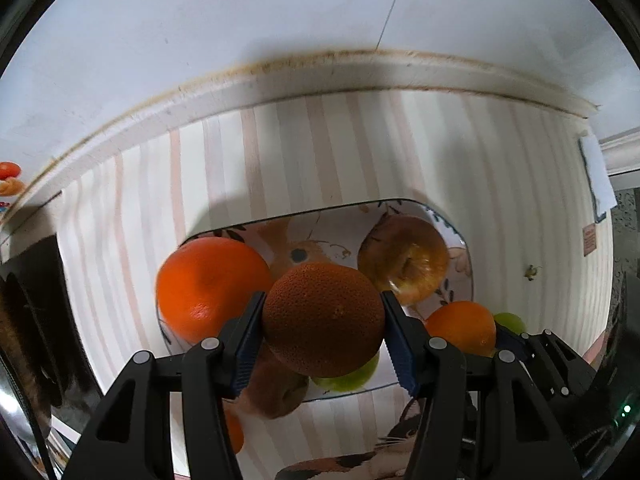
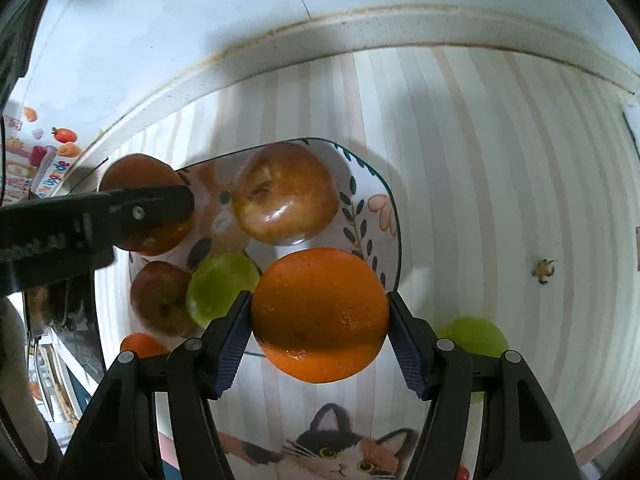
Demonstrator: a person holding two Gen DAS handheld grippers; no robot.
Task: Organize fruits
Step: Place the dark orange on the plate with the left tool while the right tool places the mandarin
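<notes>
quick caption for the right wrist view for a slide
Right gripper holds an orange above a floral plate of apples and a green fruit, on a striped cat-print tablecloth.

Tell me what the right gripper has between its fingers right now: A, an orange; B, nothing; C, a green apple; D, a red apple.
A: in the right wrist view the right gripper is clamped on an orange, with both blue pads pressed against its sides above the plate.

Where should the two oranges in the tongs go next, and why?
Probably down into the plate. Each tongs, left and right, grips an orange above it, and apples already lie there. I would lower the right orange toward the bare patch beside the green apple.
</notes>
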